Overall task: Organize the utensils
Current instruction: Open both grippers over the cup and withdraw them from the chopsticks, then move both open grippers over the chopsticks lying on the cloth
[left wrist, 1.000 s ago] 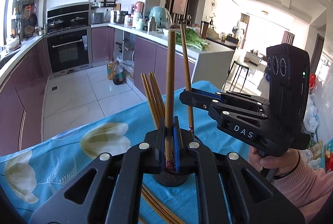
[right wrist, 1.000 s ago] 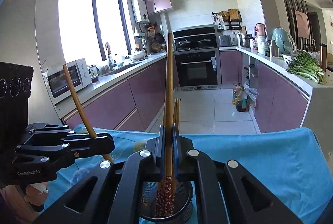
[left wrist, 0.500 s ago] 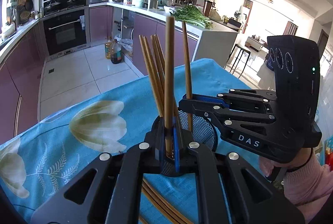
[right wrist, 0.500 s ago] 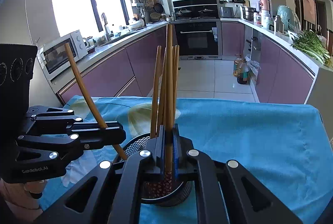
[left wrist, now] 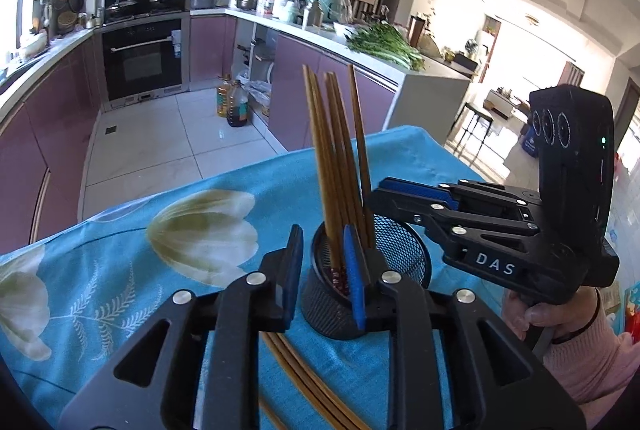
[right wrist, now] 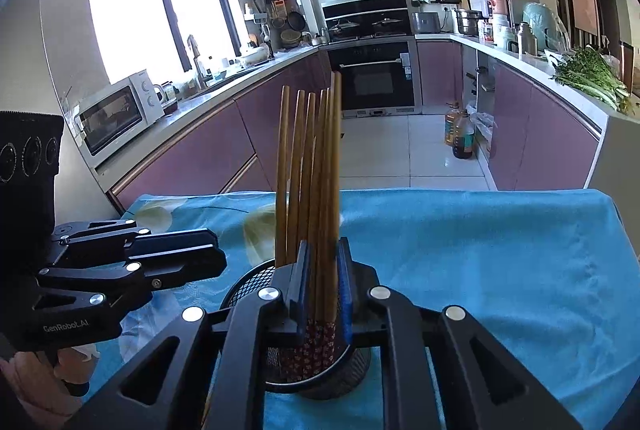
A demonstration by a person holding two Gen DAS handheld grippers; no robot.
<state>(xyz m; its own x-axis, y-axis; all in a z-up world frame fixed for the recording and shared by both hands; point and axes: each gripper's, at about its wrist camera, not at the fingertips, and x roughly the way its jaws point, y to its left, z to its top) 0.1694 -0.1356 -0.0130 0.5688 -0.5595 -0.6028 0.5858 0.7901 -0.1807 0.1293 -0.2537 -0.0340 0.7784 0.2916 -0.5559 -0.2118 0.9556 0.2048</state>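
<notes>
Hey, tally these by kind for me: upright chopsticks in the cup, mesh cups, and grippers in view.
Brown wooden chopsticks standing upright: 6
Black wire-mesh cup: 1
Black hand-held grippers, left hand-held gripper and right hand-held gripper: 2
Total: 9

Loose chopsticks (left wrist: pixel 298 386) on the cloth run under the left gripper (left wrist: pixel 322 270) and off the lower edge. The mesh holder (right wrist: pixel 240 290) base is hidden behind the right gripper (right wrist: pixel 322 294); chopstick count inside is indeterminable; one shaft is blurred.
</notes>
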